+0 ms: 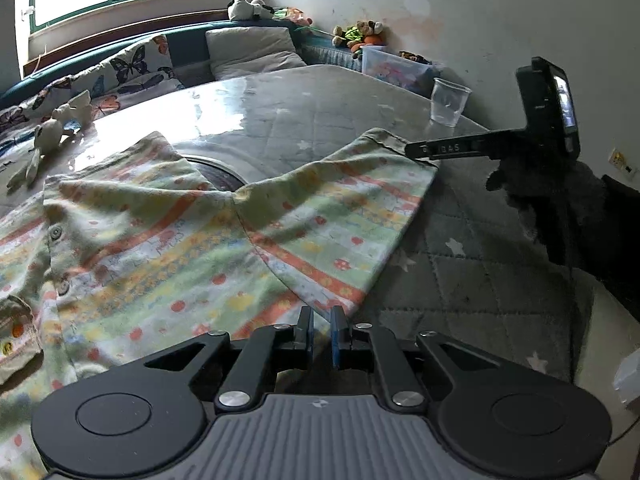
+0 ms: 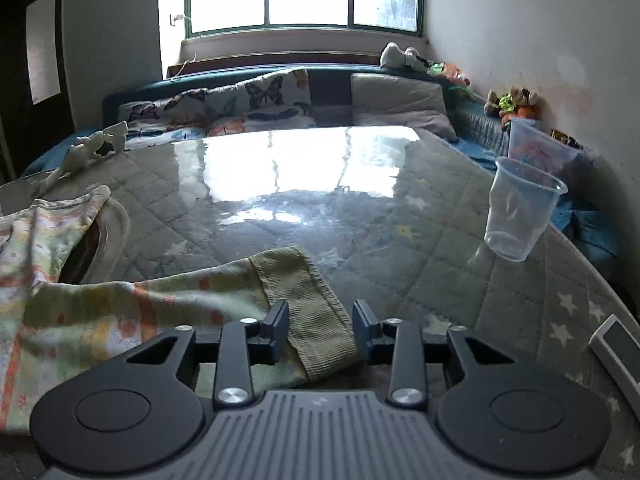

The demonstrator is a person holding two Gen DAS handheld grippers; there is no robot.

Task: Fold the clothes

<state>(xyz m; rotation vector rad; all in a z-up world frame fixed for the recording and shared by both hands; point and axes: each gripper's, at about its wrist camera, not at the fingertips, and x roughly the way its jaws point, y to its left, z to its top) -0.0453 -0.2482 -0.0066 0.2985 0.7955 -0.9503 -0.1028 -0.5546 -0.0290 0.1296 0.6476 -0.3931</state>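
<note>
A child's striped green, orange and yellow buttoned garment [image 1: 168, 240] lies spread on the glass-topped table [image 1: 280, 108]. My left gripper [image 1: 321, 330] has its jaws nearly together at the lower hem of one sleeve or leg; cloth runs into the narrow gap. My right gripper [image 2: 320, 322] is open, its fingers either side of the green ribbed cuff [image 2: 316, 308] without pinching it. In the left wrist view the right gripper [image 1: 420, 151] rests at that cuff's edge, held by a dark gloved hand.
A clear plastic cup [image 2: 520, 216] stands at the table's right. A white remote-like device [image 2: 618, 352] lies at the right edge. White plush toys [image 1: 48, 136] lie at the left. A bench with butterfly pillows [image 2: 256, 104] and a plastic bin [image 1: 396, 68] lie behind.
</note>
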